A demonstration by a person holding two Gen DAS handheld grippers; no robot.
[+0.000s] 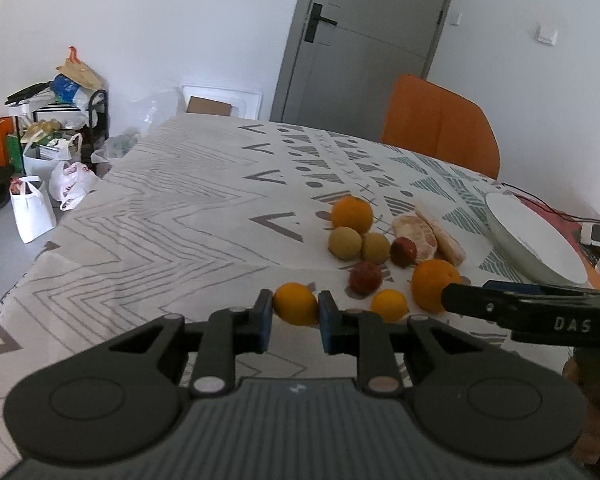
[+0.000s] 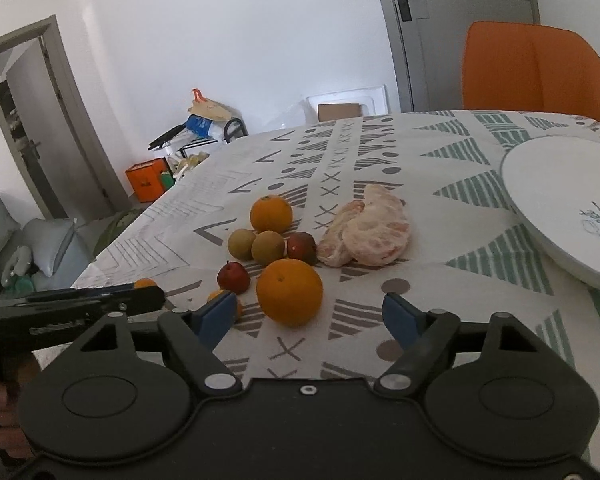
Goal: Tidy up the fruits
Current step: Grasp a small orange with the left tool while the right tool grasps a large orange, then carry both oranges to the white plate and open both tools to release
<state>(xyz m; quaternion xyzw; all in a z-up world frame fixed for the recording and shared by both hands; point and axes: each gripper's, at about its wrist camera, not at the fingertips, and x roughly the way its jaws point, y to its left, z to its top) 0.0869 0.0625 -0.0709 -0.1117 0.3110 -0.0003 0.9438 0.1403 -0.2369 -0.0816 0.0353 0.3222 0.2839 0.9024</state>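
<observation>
The left gripper [image 1: 295, 306] is closed on a small orange fruit [image 1: 296, 303], one blue pad pressed against each side of it, at the near edge of the fruit group. The right gripper [image 2: 310, 316] stands wide open, pads clear of everything. A large orange [image 2: 290, 297] lies on the tablecloth [image 2: 440, 240] between its fingers, nearer the left one, and nothing is gripped.

The remaining fruit lies in a loose cluster on the cloth:
- a second large orange [image 2: 271, 213] at the far side;
- two greenish-brown round fruits [image 2: 256, 245] touching each other just in front of it;
- two small dark red fruits [image 2: 233, 277];
- another small orange fruit [image 1: 389, 304], close to the left gripper;
- peeled citrus segments [image 2: 366, 232] to the right.

A white plate [image 2: 560, 208] sits at the right edge, well apart from the fruit. An orange chair [image 2: 536, 68] stands behind the table.
</observation>
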